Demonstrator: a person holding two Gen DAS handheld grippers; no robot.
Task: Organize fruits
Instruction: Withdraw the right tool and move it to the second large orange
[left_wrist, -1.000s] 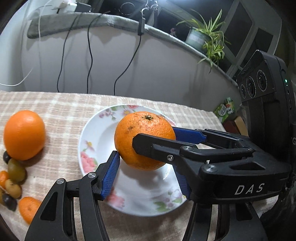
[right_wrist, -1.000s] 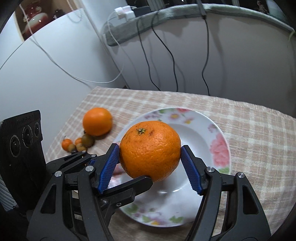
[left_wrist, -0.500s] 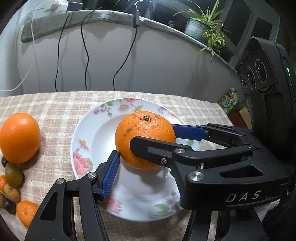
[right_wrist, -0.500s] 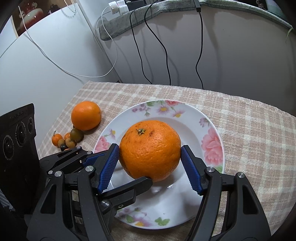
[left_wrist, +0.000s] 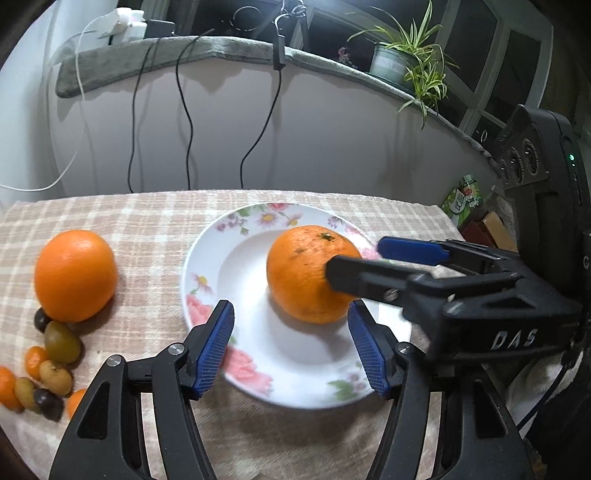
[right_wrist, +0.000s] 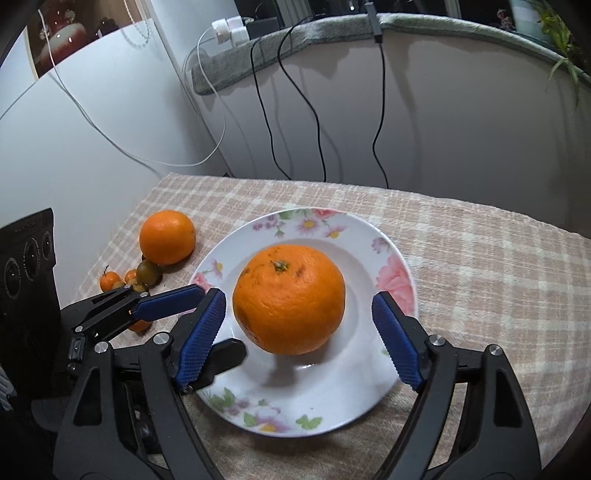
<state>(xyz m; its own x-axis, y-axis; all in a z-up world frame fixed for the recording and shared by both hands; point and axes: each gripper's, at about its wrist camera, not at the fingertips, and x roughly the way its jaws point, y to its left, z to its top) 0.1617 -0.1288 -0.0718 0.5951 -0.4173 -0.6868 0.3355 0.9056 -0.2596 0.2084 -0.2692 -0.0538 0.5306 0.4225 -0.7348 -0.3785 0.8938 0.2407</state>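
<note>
White floral-rimmed plate (right_wrist: 399, 254) on the checked-cloth table (right_wrist: 498, 280) holds one large orange (right_wrist: 290, 299) — resting at plate centre. Right hand-held gripper (right_wrist: 299, 338) released, fingers straddling the orange, apart from it. Left hand-held gripper (left_wrist: 291, 345) released — over the plate's near rim.

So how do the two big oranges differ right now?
The orange on the plate sits on the flowered plate between the open right gripper; the other orange lies on the checked cloth, beside small fruits. The plated one shows dark specks; the other looks cleaner. Both are round and orange.
</note>
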